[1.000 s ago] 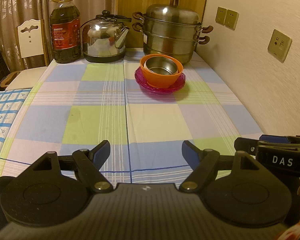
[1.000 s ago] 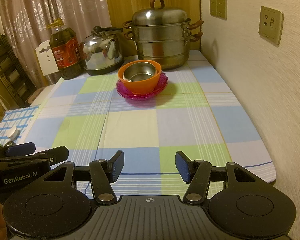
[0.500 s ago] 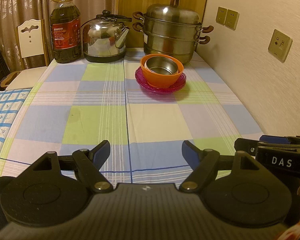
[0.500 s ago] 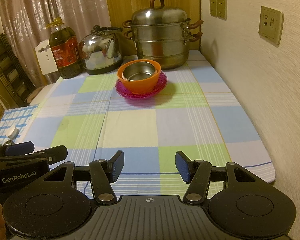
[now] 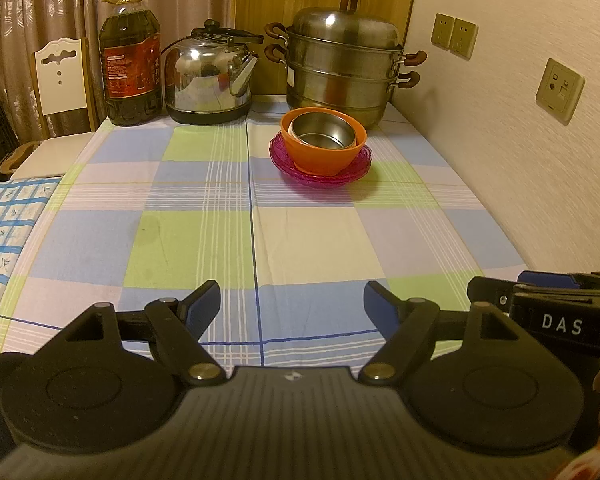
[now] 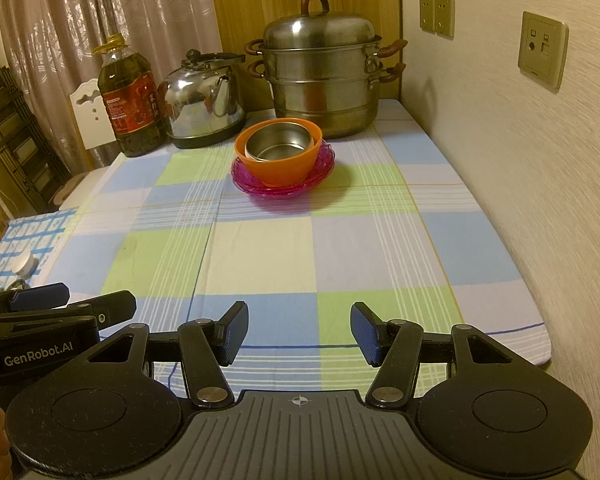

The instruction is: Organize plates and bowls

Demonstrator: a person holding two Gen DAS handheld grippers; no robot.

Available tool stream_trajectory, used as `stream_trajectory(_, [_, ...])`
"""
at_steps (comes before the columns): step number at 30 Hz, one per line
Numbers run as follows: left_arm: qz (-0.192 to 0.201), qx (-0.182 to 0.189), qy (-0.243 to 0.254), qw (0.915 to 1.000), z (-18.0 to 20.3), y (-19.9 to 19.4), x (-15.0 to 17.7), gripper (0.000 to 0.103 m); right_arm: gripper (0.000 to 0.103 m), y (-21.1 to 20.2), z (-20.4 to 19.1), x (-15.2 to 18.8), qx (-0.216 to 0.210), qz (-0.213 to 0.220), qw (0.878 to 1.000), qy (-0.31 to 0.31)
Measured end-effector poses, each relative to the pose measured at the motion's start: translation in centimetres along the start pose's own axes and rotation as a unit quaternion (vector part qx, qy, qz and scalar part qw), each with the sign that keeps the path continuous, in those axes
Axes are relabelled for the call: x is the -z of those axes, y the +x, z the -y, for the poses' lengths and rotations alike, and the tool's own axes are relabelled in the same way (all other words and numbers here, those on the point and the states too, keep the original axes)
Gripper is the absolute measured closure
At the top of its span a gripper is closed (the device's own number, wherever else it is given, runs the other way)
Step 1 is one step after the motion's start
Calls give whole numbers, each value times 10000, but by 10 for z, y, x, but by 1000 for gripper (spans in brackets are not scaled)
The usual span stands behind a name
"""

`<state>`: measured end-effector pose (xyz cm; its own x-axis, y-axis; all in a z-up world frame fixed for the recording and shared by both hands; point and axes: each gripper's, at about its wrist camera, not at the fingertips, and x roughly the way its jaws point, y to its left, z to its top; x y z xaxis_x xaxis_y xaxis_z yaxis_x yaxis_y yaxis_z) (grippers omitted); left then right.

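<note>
Black tools (image 5: 292, 300) (image 6: 299, 334) level, agape, side by side

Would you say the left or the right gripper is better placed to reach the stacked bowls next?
Right, marginally. Both the right gripper and left gripper are open, empty and far back. The orange bowl on the pink plates sits nearly centred ahead of the right; from the left view it lies off to the right.

My left claw (image 5: 292, 300) camera sits low at the table's (image 5: 308, 236) near edge, facing the far wall; my right claw (image 6: 298, 334) camera looks the same way from just beside it. Each catches the other at its frame edge. Both share the bowls (image 5: 323, 146) (image 6: 279, 156) well ahead and the steamer (image 5: 342, 64) (image 6: 322, 76) behind.
</note>
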<state>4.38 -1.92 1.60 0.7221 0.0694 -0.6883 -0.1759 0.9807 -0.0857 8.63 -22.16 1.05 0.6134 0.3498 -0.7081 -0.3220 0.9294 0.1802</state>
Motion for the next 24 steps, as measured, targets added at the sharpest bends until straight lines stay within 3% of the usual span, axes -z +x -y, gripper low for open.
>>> stream_trajectory(24, [-11, 8, 5, 10000, 2, 3, 3, 26, 46, 1, 1, -1, 2, 2, 10000, -1])
